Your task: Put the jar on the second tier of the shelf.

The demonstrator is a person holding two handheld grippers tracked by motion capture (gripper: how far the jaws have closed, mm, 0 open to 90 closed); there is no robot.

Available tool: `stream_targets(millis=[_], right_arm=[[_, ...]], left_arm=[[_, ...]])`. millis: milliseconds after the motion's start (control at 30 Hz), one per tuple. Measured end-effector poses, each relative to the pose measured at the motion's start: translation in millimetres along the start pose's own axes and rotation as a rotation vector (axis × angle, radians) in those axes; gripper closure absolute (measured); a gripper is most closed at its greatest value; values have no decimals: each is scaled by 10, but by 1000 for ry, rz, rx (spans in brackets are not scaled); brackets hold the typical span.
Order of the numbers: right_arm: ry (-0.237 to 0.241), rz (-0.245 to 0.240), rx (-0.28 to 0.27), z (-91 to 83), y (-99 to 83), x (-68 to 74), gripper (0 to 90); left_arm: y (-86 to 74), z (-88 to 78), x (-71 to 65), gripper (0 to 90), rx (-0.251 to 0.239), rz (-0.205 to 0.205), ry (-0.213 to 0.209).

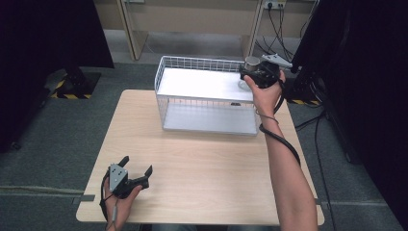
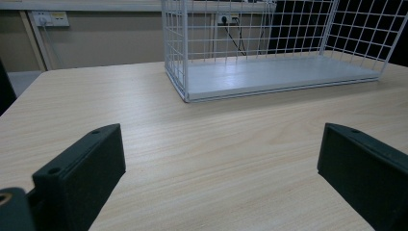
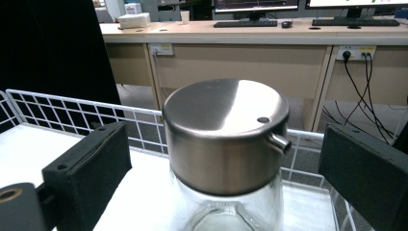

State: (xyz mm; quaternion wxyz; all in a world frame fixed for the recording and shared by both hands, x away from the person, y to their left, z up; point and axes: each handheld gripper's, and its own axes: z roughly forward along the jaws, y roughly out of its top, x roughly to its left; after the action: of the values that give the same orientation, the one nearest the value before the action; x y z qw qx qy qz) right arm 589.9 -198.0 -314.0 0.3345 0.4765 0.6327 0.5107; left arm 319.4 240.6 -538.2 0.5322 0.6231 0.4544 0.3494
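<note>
**Jar stands free between wide jaws on the rack's top shelf**

No readable writing anywhere on the jar [image 3: 226, 159]; the sockets on the far wall are too small to read. The right gripper [image 3: 226, 168] sits at the far right corner of the white wire rack [image 1: 204, 103], jaws spread wide with a gap on either side of the steel lid [image 3: 225, 132]. The spout points toward the right-hand jaw. That gripper's view shows glass below the lid; from the high view the jar is mostly hidden behind the hand, perhaps near the shelf's edge. The left gripper [image 1: 139, 166] rests open over bare table [image 2: 216, 154], rack well ahead of it.
</note>
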Motion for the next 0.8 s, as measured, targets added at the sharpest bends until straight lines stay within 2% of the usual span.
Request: stream_targets(millis=[800], right_arm=[[71,-3,-18,-312,-82,32,40]], left_arm=[[-1,1,-3,23,0,3,3]])
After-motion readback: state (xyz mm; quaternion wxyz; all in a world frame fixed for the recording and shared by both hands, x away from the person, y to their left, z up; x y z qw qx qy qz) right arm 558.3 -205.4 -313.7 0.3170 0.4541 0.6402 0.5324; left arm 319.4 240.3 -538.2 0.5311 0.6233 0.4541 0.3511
